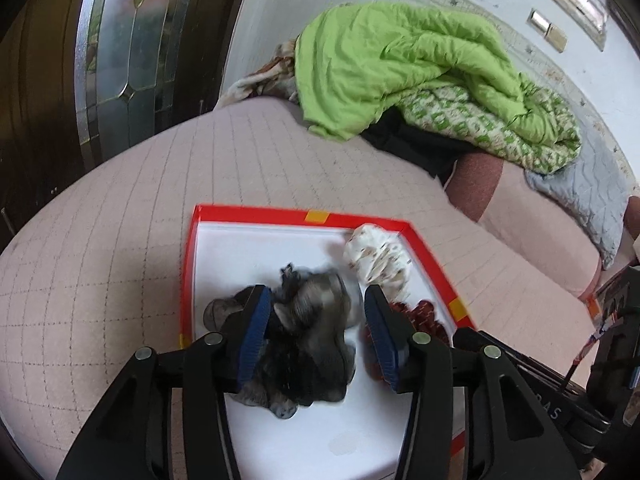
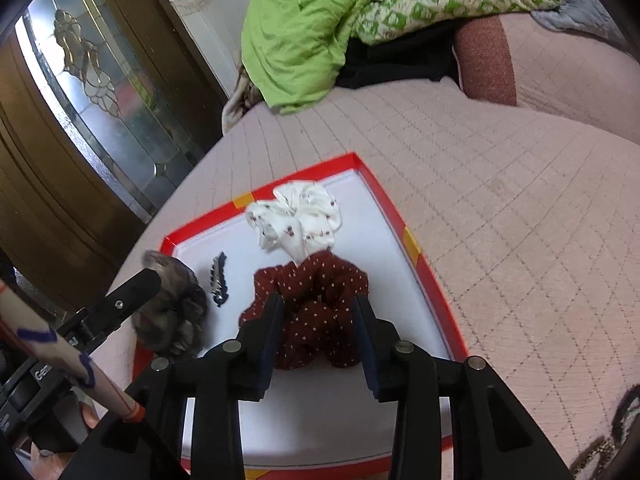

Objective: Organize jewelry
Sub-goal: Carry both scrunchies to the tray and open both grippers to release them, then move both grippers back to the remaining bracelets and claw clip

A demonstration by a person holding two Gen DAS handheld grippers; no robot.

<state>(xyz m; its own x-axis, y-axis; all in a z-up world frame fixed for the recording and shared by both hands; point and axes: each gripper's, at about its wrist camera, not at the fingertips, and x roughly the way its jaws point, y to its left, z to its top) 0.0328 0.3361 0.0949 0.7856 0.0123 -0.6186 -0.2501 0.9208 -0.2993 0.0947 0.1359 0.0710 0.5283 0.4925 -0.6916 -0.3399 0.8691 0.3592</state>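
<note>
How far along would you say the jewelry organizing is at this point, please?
Done: white scrunchie, red dotted scrunchie and hair clip lie in the red tray. In hand: the open left gripper straddles the grey scrunchie. Left: release and withdraw; right gripper is open.

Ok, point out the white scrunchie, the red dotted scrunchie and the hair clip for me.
white scrunchie [image 2: 298, 216]: right wrist view, on its gathered middle folds.
red scrunchie [image 2: 320, 292]: right wrist view, on its upper band.
hair clip [image 2: 219, 280]: right wrist view, mid-length of its dark body.
</note>
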